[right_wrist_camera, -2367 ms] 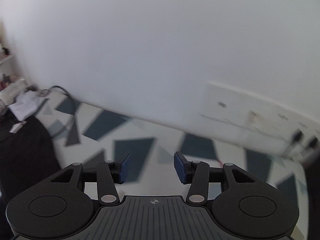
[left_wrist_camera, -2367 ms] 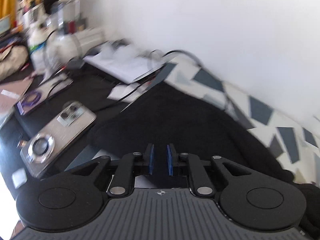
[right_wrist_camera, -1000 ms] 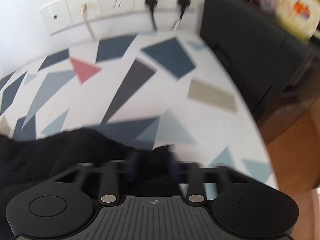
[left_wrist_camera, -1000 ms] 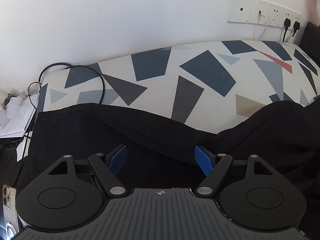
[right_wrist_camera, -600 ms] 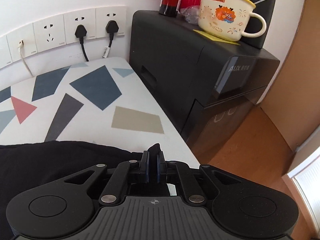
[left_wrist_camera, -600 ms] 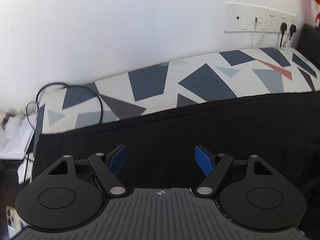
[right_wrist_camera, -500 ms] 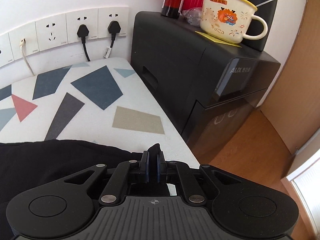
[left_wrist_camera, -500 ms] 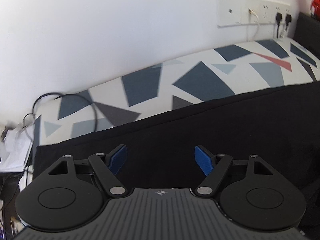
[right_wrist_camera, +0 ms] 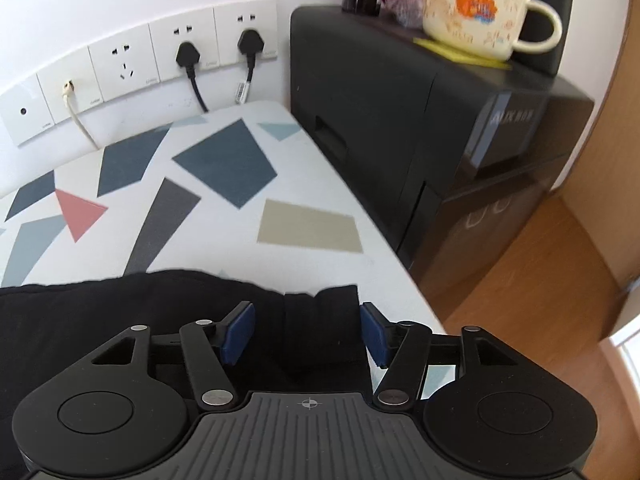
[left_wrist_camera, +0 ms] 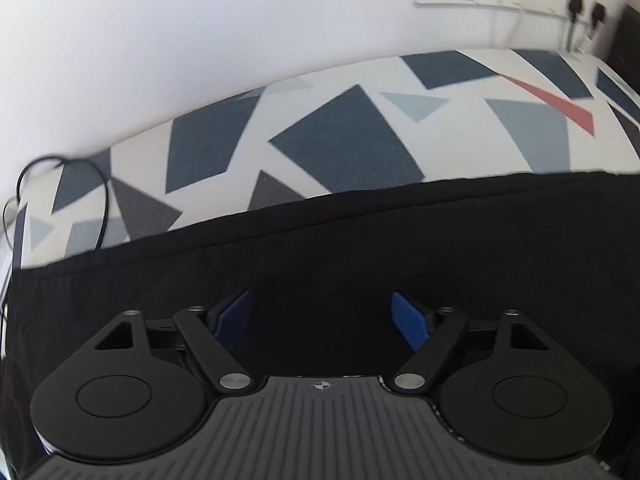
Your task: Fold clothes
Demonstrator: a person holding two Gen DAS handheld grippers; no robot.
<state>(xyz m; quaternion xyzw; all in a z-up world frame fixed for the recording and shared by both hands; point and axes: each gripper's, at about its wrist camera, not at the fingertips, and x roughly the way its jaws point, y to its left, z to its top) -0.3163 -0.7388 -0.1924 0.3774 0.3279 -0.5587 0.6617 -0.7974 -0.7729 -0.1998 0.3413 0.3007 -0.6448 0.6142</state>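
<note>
Right wrist: soft black garment (right_wrist_camera: 120,320), ribbed cuff (right_wrist_camera: 320,320) between opening fingers (right_wrist_camera: 238,328), untouched.

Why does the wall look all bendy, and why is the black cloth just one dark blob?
Left wrist view: the fisheye lens bows the wall and mat edge, and the patterned mat is slightly smeared; the black garment is too dark to show folds. Right wrist view: the sockets curve too, and the mug is a bit blurred.
</note>
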